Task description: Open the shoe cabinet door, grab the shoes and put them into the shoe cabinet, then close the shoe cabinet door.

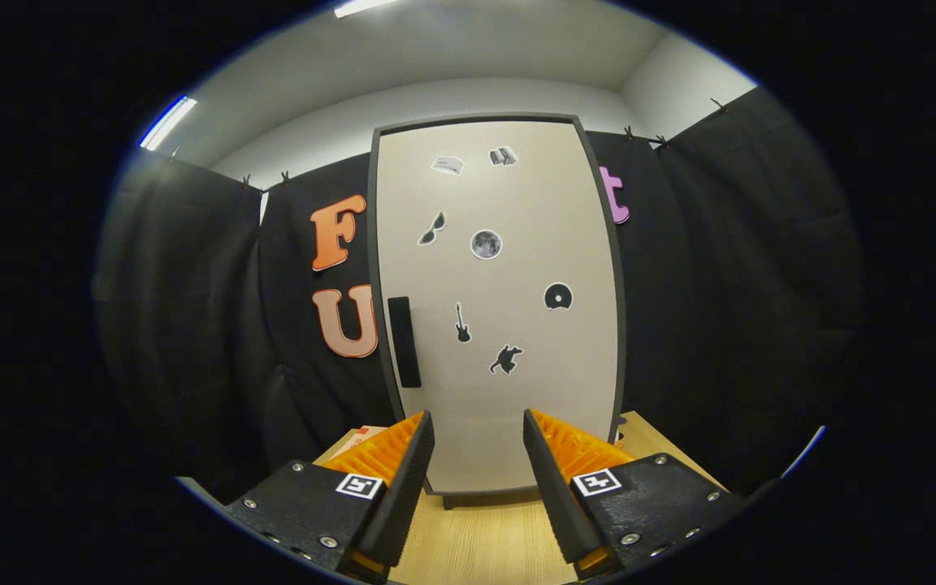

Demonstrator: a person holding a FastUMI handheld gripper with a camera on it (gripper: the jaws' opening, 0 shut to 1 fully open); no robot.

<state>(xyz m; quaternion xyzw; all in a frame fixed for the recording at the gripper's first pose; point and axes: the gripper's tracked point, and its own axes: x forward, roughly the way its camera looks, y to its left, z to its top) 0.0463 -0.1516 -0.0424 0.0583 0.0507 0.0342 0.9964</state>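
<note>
The shoe cabinet (500,309) is seen standing upright on the wooden table (484,544), directly ahead of the claw (478,426) and backed by the booth's black cloth wall. Its pale door (517,406) is fully closed within a dark grey frame. A black vertical handle (404,341) is fitted near the door's left edge, at roughly mid-height. Several small stickers are spread over the door face, among them a guitar (462,322), a moon (486,244) and a cat (506,359).

The claw is held open, with nothing between its fingers; the lower part of the door is framed in the gap between them. No contact with the cabinet is made; the fingertips appear to be set some way back from the door.

A partly hidden orange-and-white object (358,439) lies on the table behind the left finger; what it is cannot be determined.

Task progress is judged to be at the very beginning. The door has not yet been opened, and no shoe is held. All steps remain to be done: the handle is to be reached and the door swung open, the shoes are to be grasped and placed inside, and the door is to be closed.
</note>
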